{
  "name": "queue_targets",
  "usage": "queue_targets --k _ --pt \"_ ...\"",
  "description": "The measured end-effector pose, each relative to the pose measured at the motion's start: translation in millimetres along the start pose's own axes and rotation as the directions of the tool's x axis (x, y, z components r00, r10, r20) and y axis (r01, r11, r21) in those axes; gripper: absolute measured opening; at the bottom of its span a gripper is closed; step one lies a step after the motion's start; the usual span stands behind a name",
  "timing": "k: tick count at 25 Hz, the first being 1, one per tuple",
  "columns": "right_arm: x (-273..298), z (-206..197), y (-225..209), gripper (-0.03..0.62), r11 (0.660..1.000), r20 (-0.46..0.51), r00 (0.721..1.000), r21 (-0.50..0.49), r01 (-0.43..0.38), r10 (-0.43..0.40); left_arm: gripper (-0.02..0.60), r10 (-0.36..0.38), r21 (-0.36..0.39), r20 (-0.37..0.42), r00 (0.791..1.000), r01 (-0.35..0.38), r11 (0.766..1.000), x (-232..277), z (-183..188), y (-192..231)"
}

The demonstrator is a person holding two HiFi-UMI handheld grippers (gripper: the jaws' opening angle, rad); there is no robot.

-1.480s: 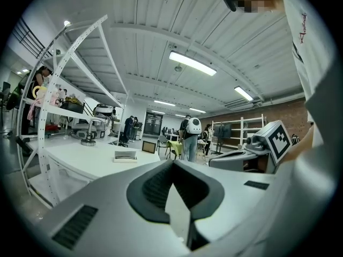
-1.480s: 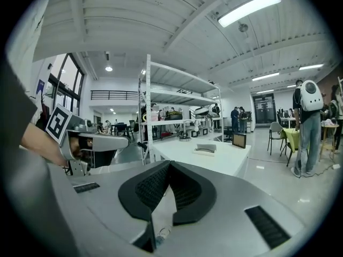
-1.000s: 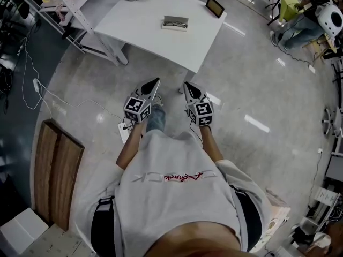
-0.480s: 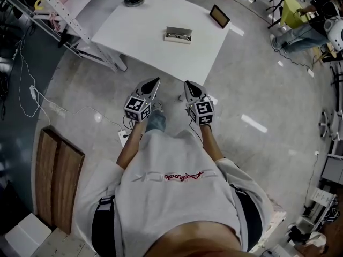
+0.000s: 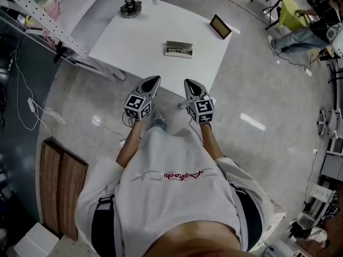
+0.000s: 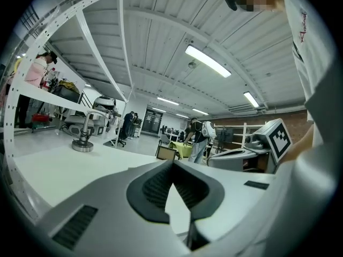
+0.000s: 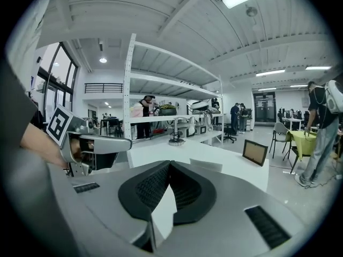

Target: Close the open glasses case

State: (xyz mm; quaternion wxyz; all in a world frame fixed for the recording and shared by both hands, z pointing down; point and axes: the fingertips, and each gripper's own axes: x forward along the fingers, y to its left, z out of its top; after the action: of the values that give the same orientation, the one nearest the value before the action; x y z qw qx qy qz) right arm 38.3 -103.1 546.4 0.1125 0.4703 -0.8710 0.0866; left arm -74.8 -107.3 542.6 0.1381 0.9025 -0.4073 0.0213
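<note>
The open glasses case (image 5: 178, 49) lies in the middle of the white table (image 5: 134, 42), with something dark inside it. In the right gripper view the case (image 7: 206, 165) shows as a small pale box just past the jaws. My left gripper (image 5: 156, 80) and right gripper (image 5: 187, 83) hang side by side in front of my chest, at the table's near edge, well short of the case. Both are shut with nothing between the jaws. In their own views the left gripper (image 6: 172, 161) and right gripper (image 7: 170, 164) show dark pads meeting at the tip.
A small framed picture (image 5: 220, 26) stands at the table's far right corner. A round metal stand base (image 5: 130, 8) sits at the far left. White shelving (image 5: 37, 12) runs along the left, a wooden bench (image 5: 59, 189) is behind me, and cables (image 5: 51, 114) trail on the floor.
The table has come nearer in the head view and the grippers now reach its near edge. Both grippers stay shut and keep the same pose.
</note>
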Motion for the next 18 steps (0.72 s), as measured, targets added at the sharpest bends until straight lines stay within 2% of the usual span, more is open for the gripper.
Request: queue_targets --k 13,18 --pt "72.1 18.1 -35.8 0.021 0.998 -0.015 0.998 0.014 0.062 -0.062 0.028 -0.060 -0.003 -0.031 0.998 0.060 0.998 54.6 16.2 65.2" --pt "84.4 15.4 -44.6 0.021 0.996 -0.028 0.996 0.019 0.089 -0.088 0.028 -0.096 -0.006 -0.047 0.994 0.096 0.995 73.9 15.6 78.0"
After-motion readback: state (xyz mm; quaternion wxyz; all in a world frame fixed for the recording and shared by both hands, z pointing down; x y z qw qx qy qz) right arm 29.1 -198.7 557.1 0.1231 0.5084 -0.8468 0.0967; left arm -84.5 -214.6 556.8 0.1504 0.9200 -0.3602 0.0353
